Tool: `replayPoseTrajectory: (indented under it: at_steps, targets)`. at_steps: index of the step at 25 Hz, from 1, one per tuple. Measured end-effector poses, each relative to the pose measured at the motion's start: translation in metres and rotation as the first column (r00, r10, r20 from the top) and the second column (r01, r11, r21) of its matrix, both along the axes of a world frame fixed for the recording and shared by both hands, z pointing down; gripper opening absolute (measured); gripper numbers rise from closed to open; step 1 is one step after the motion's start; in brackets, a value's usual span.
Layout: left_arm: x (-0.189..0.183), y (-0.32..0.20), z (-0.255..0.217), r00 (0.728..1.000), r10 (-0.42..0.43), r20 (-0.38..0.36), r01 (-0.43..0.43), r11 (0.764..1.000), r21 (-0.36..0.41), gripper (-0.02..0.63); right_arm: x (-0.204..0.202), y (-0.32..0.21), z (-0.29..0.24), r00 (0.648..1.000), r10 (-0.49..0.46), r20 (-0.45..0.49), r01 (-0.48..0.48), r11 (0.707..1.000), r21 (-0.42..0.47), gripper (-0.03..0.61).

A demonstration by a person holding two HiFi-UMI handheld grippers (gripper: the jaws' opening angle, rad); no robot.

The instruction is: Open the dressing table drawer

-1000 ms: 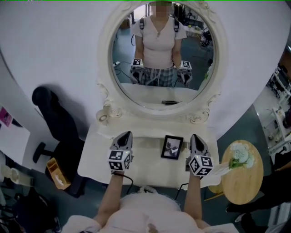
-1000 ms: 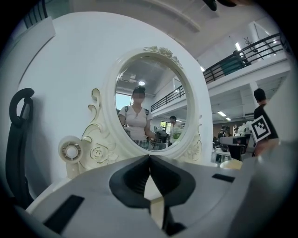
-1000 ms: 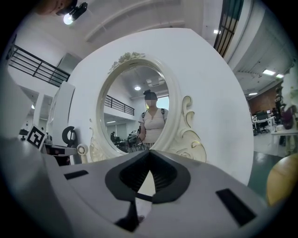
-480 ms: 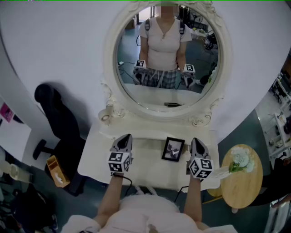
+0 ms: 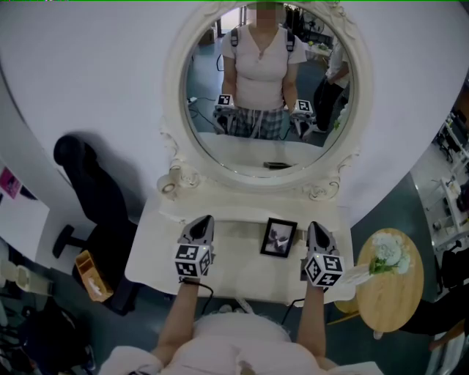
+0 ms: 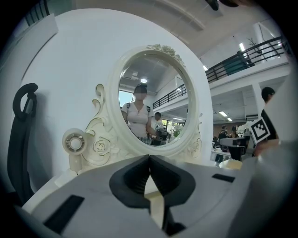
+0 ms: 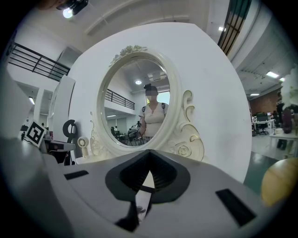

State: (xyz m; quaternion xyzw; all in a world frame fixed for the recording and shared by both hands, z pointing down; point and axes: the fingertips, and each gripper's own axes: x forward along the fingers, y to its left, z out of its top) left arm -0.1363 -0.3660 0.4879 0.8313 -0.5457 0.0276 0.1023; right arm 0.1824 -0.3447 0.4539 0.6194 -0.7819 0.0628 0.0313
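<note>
A white curved wall [image 5: 88, 66] fills the back. At the left, a black chair [image 5: 91, 194] stands on the dark grey-green floor [image 5: 421, 220], with a small orange box [image 5: 93, 278] beside its base. A round wooden table [image 5: 392, 296] bearing white flowers [image 5: 387, 253] stands at the right. Overhead run a railed balcony [image 6: 251, 51] and a bright ceiling lamp [image 7: 68, 12].

Head view: high, steeply down onto dressing table [image 5: 234, 258]. Gripper views: low over tabletop, close, near level, facing mirror [image 6: 151, 100]. All share mirror.
</note>
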Motion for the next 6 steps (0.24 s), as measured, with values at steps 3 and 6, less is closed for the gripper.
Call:
replayPoseTrajectory:
  at_steps: [3, 6]
  targets:
    - [0.0006, 0.0015, 0.0009, 1.0, 0.004, -0.002, -0.004, 1.0, -0.002, 0.028, 0.0005, 0.0021, 0.0014, 1.0, 0.002, 0.0, -0.002, 1.0, -0.004, 0.014]
    - [0.0007, 0.003, 0.0014, 1.0, 0.003, -0.005, -0.003, 1.0, -0.005, 0.028, 0.0003, 0.0041, 0.0026, 1.0, 0.001, 0.002, -0.001, 1.0, -0.008, 0.014]
